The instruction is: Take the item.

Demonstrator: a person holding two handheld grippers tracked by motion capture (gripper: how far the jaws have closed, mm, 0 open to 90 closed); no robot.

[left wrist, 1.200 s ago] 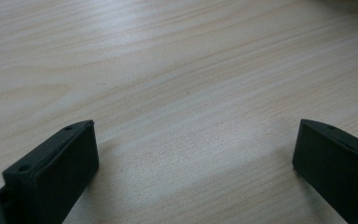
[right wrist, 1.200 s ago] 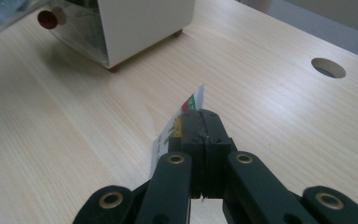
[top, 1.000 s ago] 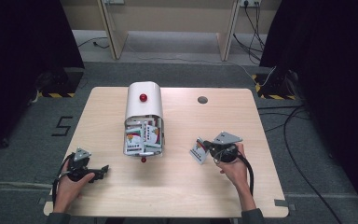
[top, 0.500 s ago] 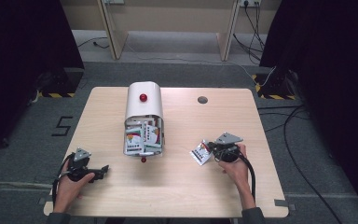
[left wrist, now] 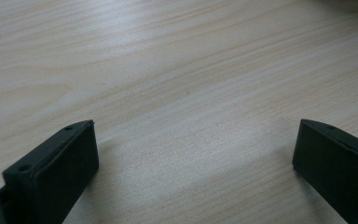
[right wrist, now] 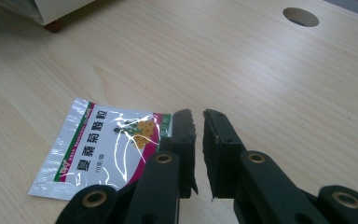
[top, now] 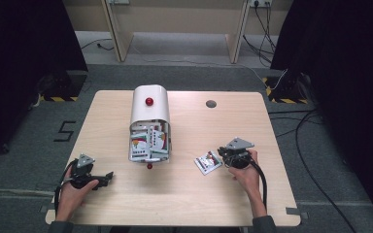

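Right hand-held gripper (right wrist: 198, 116): black, with toothed inner faces; jaws nearly together with a thin gap between them, nothing held; it rests low over the surface just beside the sachet; in the high view it sits at the right near edge (top: 226, 154) with a grey three-cornered plate on top
Left hand-held gripper (left wrist: 193, 154): two matte black blocky jaws spread wide apart, holding nothing; bare wood lies between them; in the high view it sits at the left near corner (top: 108, 175), well apart from the other things
Sachet (right wrist: 105, 147): flat, glossy foil packet, rectangular, silver border, white face with green and magenta stripes, printed characters and a yellow flower picture; lying flat on the surface, touching or almost touching the left jaw of the right hand-held gripper, I cannot tell which; seen from above at (top: 208, 162)
Container (top: 149, 121): white, smooth, with rounded top like a mailbox, a red round knob on it; its open end faces the person and is full of similar colourful packets
Surface (top: 184, 204): pale wood with fine grain, rounded corners; a round dark hole (top: 211, 103) near the far side
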